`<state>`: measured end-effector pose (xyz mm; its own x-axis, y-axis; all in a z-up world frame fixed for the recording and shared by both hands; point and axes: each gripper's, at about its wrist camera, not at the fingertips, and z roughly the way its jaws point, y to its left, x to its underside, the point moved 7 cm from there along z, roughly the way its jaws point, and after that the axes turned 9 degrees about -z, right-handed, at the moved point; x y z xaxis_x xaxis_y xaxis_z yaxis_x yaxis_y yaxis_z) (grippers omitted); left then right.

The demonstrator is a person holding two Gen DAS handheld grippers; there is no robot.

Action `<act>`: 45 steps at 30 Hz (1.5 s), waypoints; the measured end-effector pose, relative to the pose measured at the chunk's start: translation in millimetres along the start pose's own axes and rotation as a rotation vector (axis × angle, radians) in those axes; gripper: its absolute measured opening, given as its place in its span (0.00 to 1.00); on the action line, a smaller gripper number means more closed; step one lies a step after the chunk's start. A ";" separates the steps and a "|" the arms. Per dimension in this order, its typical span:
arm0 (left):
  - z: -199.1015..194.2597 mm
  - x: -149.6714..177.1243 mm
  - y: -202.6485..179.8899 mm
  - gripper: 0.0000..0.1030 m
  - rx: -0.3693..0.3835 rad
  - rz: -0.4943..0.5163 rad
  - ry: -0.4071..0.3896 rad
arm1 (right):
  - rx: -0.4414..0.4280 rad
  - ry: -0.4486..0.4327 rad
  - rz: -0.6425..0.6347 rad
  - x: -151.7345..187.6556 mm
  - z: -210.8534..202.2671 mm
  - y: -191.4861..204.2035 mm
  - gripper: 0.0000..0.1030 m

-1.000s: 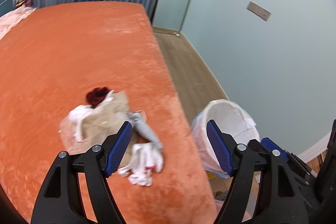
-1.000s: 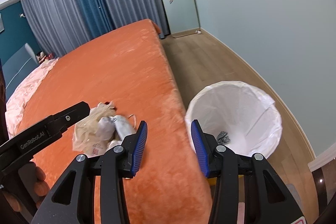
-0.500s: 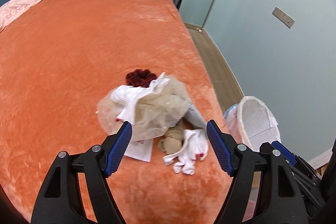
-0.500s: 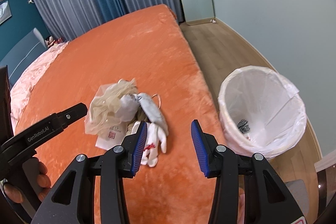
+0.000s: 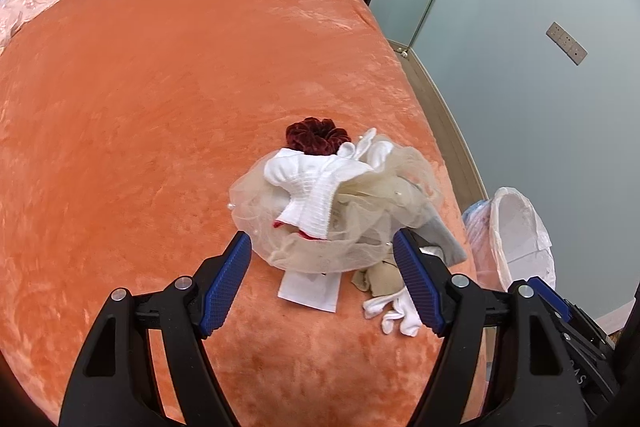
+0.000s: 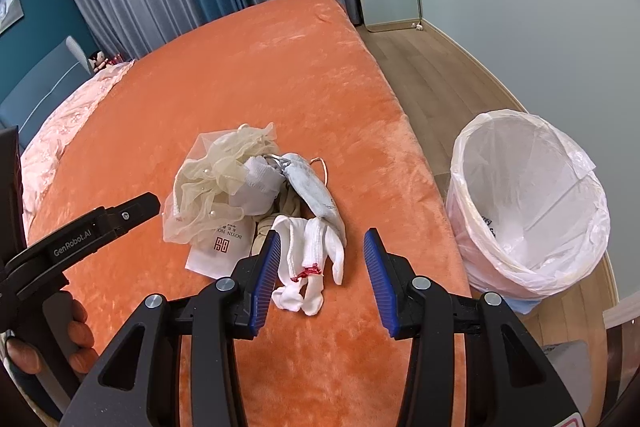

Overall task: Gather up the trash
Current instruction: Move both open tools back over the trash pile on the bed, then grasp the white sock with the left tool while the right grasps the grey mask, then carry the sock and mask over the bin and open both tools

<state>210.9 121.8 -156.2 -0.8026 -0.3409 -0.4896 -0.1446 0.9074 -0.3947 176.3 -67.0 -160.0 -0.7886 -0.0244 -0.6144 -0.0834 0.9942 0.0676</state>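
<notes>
Both tongs are brought nearer the trash pile [image 5: 340,211] than before; left tongs [image 5: 322,283] and right tongs [image 6: 320,267] are held agape, empty; the bin [image 6: 528,211] is now seen further right.

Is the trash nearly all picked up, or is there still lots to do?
Lots to do. Something dark already lies at the bottom of the bin. Nothing is in hand: the left tongs and the right tongs are both open and empty above the pile. Left on the orange bed: the white socks, gauzy netting, grey cloth, paper packet and dark red scrunchie.
</notes>
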 end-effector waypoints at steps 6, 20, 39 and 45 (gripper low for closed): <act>16.7 -8.6 6.4 0.57 -0.003 0.001 0.020 | 0.000 0.015 -0.009 -6.7 18.5 4.8 0.42; 50.6 -16.9 1.8 0.23 0.028 0.024 0.071 | 0.003 0.061 -0.018 -22.1 69.5 6.8 0.42; 33.0 -31.6 -4.7 0.03 0.051 0.036 0.030 | -0.047 0.099 -0.011 -26.3 104.2 10.3 0.02; 9.6 -43.3 -21.3 0.03 0.071 0.053 -0.017 | -0.054 0.044 0.007 -38.9 79.1 3.7 0.02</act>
<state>254.4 114.9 -134.1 -0.7978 -0.2978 -0.5242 -0.0603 0.9046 -0.4221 254.9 -54.1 -198.1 -0.8153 -0.0234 -0.5785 -0.1095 0.9874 0.1144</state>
